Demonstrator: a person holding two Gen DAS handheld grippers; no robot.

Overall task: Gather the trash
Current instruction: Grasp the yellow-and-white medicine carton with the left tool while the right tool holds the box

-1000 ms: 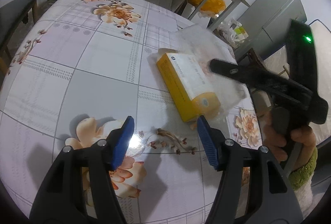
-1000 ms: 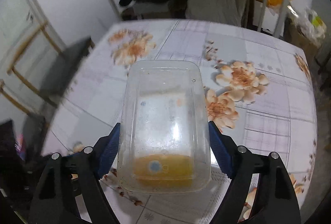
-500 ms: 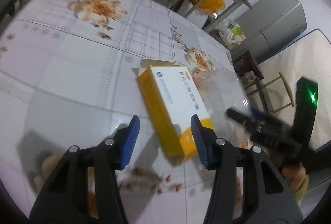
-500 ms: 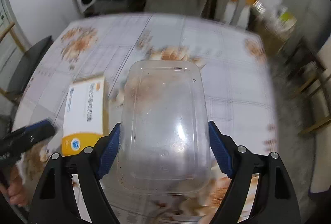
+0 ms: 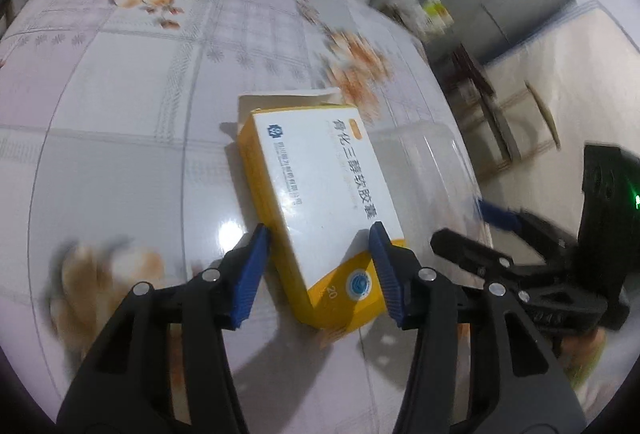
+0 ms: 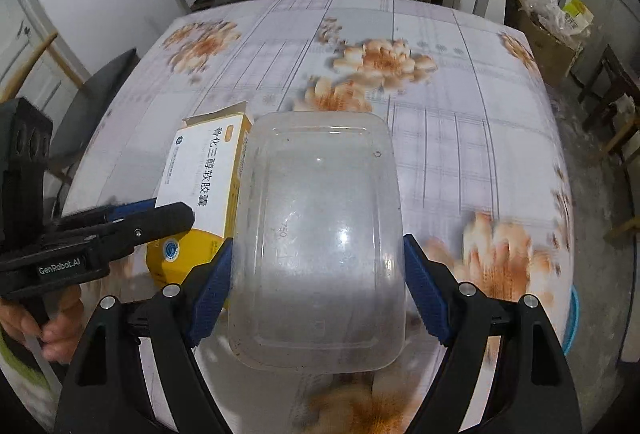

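Jaws of the left gripper (image 5: 320,242) straddled the yellow box (image 5: 320,209), apparently ungripped; right gripper (image 6: 316,290) clamped the clear container (image 6: 320,234); nothing binned.

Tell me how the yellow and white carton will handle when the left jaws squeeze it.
The carton probably crushes easily: its far end flap stands open, suggesting thin, perhaps empty cardboard. Likely light, so it may skid on the glossy tablecloth. Lying flat, it should not roll.
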